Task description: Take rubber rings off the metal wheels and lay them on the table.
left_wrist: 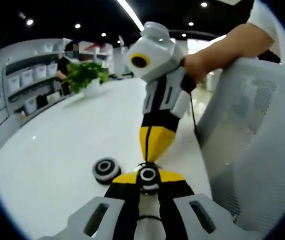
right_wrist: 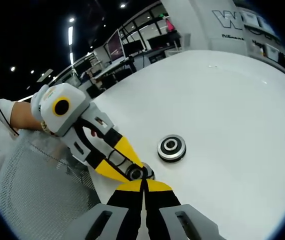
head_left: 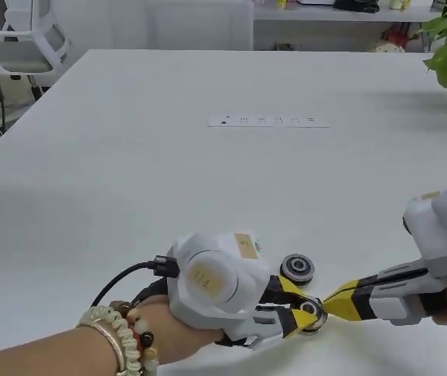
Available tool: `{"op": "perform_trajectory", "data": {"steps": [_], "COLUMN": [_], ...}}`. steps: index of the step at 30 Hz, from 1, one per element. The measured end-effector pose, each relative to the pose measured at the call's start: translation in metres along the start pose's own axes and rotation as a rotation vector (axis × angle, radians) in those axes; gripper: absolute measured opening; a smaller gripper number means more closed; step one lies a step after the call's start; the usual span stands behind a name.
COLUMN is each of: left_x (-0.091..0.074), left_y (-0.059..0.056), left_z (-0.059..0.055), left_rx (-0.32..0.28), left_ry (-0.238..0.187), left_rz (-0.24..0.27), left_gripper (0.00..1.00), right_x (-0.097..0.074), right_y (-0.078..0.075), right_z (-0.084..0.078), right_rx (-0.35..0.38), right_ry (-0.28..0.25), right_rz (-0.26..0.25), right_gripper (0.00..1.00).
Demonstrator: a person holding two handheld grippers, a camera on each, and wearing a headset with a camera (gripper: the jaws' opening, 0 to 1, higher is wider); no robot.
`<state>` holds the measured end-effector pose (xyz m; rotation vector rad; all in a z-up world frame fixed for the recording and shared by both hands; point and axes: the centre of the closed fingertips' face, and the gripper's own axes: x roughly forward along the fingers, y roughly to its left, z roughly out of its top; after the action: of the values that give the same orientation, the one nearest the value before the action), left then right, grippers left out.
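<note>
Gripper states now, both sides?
Left gripper: closed on the metal wheel.
Right gripper: closed, tips at that wheel; whether pinching anything cannot be told.

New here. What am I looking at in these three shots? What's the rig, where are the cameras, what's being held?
No robot: a person holds a two-jaw gripper in each hand. One picture comes from a headset camera looking down; the two round ones come from a camera on each gripper. The left gripper clamps a small metal wheel; the right gripper, jaws together, meets its edge. A second wheel lies on the white table.
</note>
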<state>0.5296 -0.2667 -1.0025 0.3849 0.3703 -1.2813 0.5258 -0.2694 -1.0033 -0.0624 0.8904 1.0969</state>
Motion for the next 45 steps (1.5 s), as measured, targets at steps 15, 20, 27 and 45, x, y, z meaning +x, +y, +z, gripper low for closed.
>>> {"op": "perform_trajectory", "data": {"steps": [15, 20, 27, 45], "left_x": [-0.0001, -0.0002, -0.0002, -0.0002], "left_y": [0.0001, 0.0, 0.0, 0.0001], "left_z": [0.0, 0.0001, 0.0001, -0.0004], "left_rx": [-0.003, -0.005, -0.007, -0.007], "left_ry": [-0.002, -0.003, -0.004, 0.0], "left_rz": [0.002, 0.002, 0.003, 0.005], "left_gripper": [0.14, 0.14, 0.14, 0.14], "right_x": [0.0011, 0.0018, 0.0015, 0.0015], "right_y": [0.0056, 0.0061, 0.0061, 0.007], "right_z": [0.0039, 0.0044, 0.0053, 0.0068], "right_rx": [-0.005, -0.001, 0.012, 0.053], "right_ry": [-0.008, -0.009, -0.014, -0.025], "right_rz": [0.016, 0.016, 0.02, 0.034], "right_gripper": [0.0, 0.0, 0.0, 0.0]}}
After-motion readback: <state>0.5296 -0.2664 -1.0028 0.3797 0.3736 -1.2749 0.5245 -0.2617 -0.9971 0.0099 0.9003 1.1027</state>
